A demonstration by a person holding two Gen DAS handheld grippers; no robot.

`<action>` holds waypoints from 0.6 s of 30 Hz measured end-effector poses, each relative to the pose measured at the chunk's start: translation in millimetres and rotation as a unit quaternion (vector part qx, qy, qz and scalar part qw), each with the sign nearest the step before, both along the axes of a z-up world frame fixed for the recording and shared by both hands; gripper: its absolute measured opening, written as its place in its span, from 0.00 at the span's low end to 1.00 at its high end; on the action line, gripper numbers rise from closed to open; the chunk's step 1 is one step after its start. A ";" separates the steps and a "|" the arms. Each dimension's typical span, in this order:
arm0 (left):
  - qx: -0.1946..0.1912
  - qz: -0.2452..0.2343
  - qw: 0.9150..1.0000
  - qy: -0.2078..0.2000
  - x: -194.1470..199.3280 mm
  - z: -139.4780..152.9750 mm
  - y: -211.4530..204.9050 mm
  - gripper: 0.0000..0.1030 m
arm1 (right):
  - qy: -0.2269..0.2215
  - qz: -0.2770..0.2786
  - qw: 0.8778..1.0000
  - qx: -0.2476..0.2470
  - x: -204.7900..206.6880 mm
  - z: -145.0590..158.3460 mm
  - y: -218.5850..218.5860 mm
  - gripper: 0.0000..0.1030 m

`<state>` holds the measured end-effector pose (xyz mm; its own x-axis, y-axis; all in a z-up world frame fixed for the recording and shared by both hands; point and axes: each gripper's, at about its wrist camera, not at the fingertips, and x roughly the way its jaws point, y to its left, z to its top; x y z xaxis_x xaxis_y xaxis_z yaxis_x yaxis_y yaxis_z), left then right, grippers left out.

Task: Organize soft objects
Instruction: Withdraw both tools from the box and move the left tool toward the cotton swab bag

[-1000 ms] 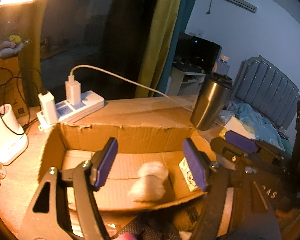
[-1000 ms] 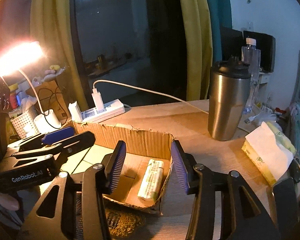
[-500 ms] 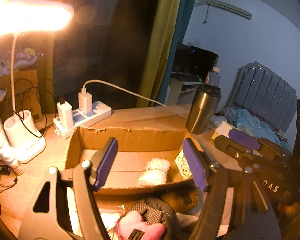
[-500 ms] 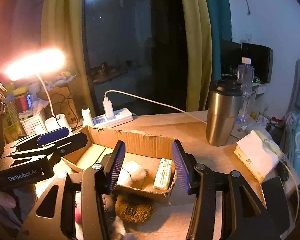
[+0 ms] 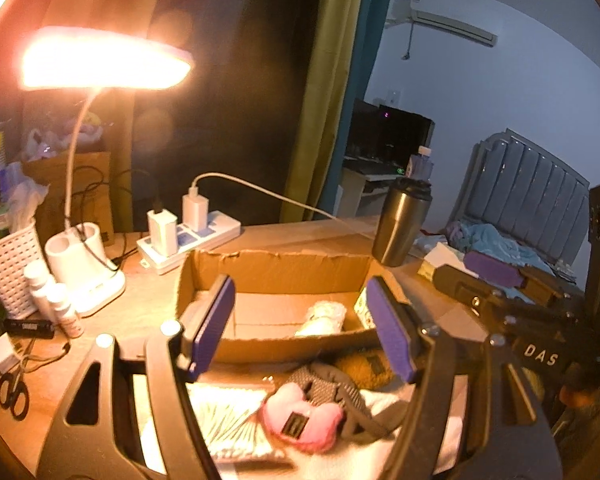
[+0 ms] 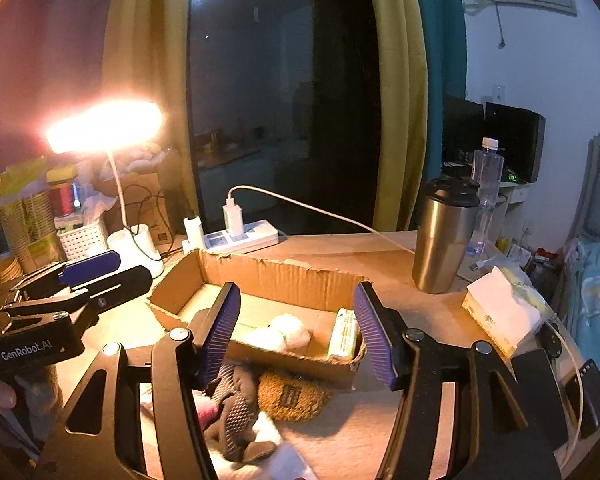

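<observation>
An open cardboard box (image 5: pixel 276 268) (image 6: pixel 276 280) sits on the desk. A white fluffy toy (image 5: pixel 322 316) (image 6: pixel 278 334) and a pale tissue packet (image 6: pixel 344 334) lie in its right end. In front of the box lie a pink plush (image 5: pixel 300 424), a grey patterned soft item (image 5: pixel 332 394) (image 6: pixel 236 416), a brown plush (image 6: pixel 290 398) and white cloth (image 5: pixel 220 412). My left gripper (image 5: pixel 300 332) is open and empty, above the pile. My right gripper (image 6: pixel 296 334) is open and empty, above the box's near wall.
A lit desk lamp (image 5: pixel 96 64), a power strip with chargers (image 5: pixel 188 232), a steel tumbler (image 6: pixel 440 236), a tissue pack (image 6: pixel 500 312), a white basket (image 5: pixel 4 264), small bottles (image 5: pixel 56 304) and scissors (image 5: pixel 12 392) surround the box.
Both grippers have pulled back and up from the box, so the pile of soft items in front of it has come into view. Both stay open and empty.
</observation>
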<state>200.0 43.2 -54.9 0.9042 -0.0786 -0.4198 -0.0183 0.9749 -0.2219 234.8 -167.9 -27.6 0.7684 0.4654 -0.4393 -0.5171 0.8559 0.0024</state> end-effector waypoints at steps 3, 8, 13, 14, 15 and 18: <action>0.003 0.009 1.000 0.003 -11.8 -3.8 6.4 0.68 | 0.001 0.004 1.000 -0.002 -8.8 -1.6 2.4 0.60; 0.006 0.023 1.000 0.005 -32.3 -8.6 17.5 0.68 | 0.002 0.011 1.000 -0.010 -23.3 -3.7 7.3 0.60; 0.014 0.040 0.999 0.014 -50.0 -15.7 30.7 0.68 | 0.004 0.021 1.000 -0.021 -36.0 -7.6 17.5 0.60; 0.015 0.042 0.999 0.017 -51.6 -17.8 33.0 0.72 | 0.005 0.023 0.999 -0.023 -39.3 -9.5 20.1 0.60; 0.013 0.045 0.999 0.020 -54.5 -20.5 36.6 0.83 | 0.006 0.025 0.999 -0.024 -41.2 -11.2 21.9 0.60; 0.002 0.057 0.998 0.022 -65.3 -27.1 47.3 0.87 | 0.015 0.030 0.999 -0.030 -45.9 -18.9 27.9 0.60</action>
